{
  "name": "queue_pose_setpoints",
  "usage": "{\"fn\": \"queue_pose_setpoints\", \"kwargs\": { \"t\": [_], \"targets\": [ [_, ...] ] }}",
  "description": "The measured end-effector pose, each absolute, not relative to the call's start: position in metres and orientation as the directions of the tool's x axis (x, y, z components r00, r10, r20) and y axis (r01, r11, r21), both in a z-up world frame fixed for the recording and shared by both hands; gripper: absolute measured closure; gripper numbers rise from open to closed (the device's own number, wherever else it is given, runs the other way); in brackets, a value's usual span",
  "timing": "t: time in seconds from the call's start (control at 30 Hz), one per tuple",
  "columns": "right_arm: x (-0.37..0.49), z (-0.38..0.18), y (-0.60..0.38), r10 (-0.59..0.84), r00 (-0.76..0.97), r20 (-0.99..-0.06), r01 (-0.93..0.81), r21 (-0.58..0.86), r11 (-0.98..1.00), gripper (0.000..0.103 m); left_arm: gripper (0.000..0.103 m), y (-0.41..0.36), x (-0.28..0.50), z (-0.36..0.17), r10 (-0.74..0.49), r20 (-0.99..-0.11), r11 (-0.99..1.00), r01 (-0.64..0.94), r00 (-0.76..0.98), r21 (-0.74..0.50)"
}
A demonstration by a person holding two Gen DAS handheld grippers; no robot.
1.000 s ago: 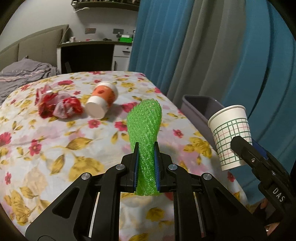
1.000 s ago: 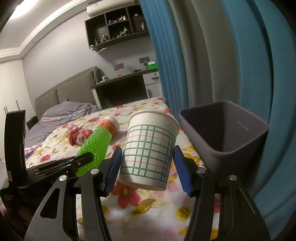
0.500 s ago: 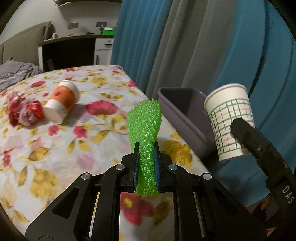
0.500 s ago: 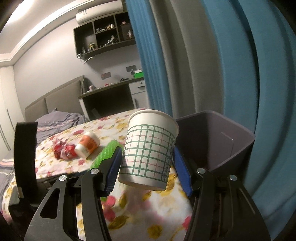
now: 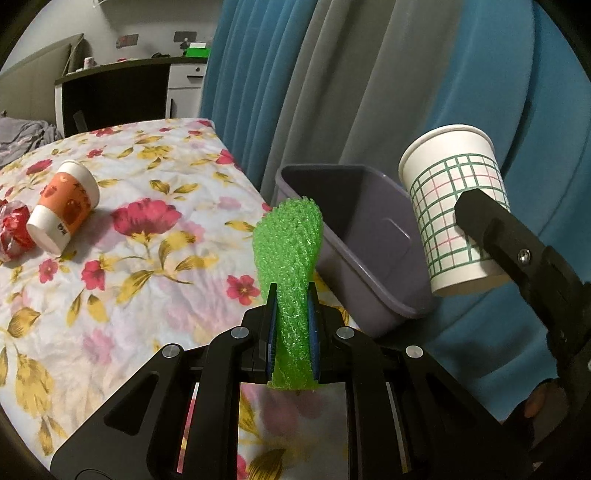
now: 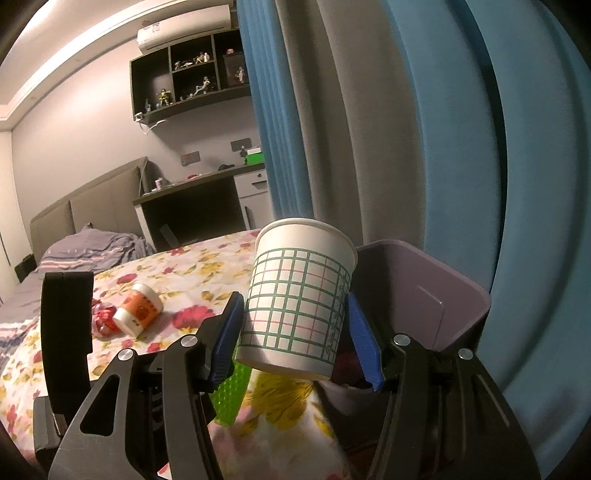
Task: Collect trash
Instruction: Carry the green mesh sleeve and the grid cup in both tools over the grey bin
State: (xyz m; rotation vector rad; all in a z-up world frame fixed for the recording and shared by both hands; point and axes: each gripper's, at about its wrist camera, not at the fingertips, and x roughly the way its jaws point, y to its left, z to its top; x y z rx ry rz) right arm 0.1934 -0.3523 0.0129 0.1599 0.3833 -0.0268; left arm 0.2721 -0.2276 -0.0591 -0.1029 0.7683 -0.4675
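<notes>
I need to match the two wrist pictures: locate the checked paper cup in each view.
Left wrist: checked paper cup at right, held above the bin's right end.
Right wrist: cup at centre, clamped in the right gripper.
Shared landmark: purple bin beside the bed.

left wrist: faces bin (image 5: pixel 369 236) | right wrist: closer | shared: bed (image 6: pixel 177 266)

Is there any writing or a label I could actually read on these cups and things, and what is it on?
Nothing reads clearly.
Orange cup lying on the bed: dark print near its base, too blurred.
Checked cup in the right tongs: small marks down its side, too small.
Air conditioner: a sticker, illegible.
</notes>
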Motion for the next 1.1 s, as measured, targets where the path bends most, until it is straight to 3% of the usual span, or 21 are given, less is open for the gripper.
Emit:
{"fn": "queue_pose_setpoints", "kwargs": {
  "t": [0.6, 1.1],
  "targets": [
    [0.213, 0.006, -0.366, -0.038, 0.917, -0.397, 0.104, 0.146, 0.984, 0.047, 0.089, -0.236, 0.284, -0.06, -0.462, -0.634, 0.885, 0.372, 0.621, -0.281],
    [0.223, 0.006, -0.382, -0.102, 0.914, -0.393, 0.174, 0.152, 0.973, 0.048, 0.089, -0.266, 0.293, -0.04, -0.571, -0.579, 0.818, 0.464, 0.582, -0.341]
  ]
}}
